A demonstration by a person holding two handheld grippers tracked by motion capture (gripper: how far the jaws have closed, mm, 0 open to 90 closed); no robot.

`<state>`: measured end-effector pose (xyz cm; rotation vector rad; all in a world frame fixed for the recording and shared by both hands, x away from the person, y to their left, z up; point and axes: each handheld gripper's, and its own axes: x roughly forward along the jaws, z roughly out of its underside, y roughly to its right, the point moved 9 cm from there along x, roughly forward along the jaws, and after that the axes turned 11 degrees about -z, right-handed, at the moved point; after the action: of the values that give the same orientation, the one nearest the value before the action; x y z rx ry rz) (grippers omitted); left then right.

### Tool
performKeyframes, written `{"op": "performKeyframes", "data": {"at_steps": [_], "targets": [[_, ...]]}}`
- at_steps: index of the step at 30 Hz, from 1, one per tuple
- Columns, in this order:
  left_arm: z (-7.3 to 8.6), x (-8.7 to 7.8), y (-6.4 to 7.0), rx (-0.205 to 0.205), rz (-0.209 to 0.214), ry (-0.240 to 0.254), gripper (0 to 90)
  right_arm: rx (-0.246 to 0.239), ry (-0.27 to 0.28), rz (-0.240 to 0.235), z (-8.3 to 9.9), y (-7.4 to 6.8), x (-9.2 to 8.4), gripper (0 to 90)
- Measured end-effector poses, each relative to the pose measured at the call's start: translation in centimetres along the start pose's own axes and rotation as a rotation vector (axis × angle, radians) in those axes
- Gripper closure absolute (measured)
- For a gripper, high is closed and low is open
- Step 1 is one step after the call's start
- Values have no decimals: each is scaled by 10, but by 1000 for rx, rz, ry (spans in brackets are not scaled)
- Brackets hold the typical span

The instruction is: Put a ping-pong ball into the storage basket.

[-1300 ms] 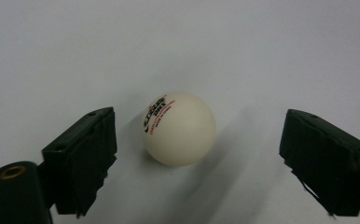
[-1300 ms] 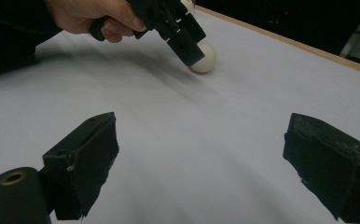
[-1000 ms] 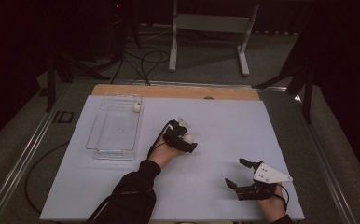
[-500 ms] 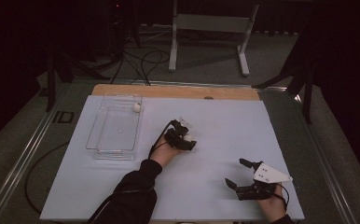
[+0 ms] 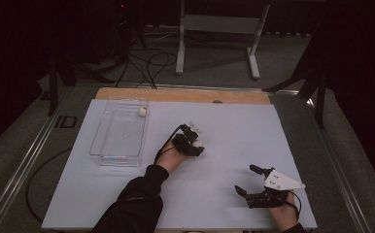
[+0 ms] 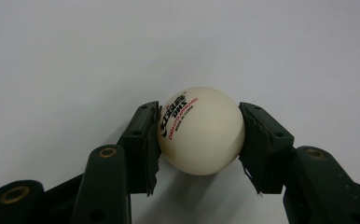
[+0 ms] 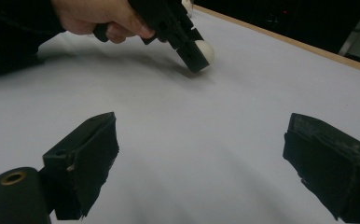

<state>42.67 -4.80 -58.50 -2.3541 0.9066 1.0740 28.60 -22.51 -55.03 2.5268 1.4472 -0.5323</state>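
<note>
The left gripper (image 6: 199, 140) pinches a white printed ping-pong ball (image 6: 200, 130), right of the clear plastic tray (image 5: 120, 133), little shifted since a second ago; the right gripper (image 7: 201, 172) stays spread, empty; likely tray-bound.

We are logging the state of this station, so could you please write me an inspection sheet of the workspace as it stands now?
Surface: white table top, wooden strip along the far edge.
Job's things: ping-pong ball between the left gripper's pads; clear tray at left, with a second ball at its far end.
Clutter: nothing seen.
Grippers: left gripper shut on the ping-pong ball near the table's middle; right gripper open, holding nothing, near the front right corner.
Cables: black cables on the floor beyond the table.
Surroundings: dark room, metal stand behind.
</note>
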Motion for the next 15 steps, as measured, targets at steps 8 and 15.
{"op": "performKeyframes", "data": {"at_steps": [8, 15], "targets": [[0, -9, 9, 46, 83, -8, 521, -1, 1, 1, 0, 0, 0, 100], [7, -17, 7, 61, 115, -35, 522, 0, 1, -3, 0, 0, 0, 100]]}}
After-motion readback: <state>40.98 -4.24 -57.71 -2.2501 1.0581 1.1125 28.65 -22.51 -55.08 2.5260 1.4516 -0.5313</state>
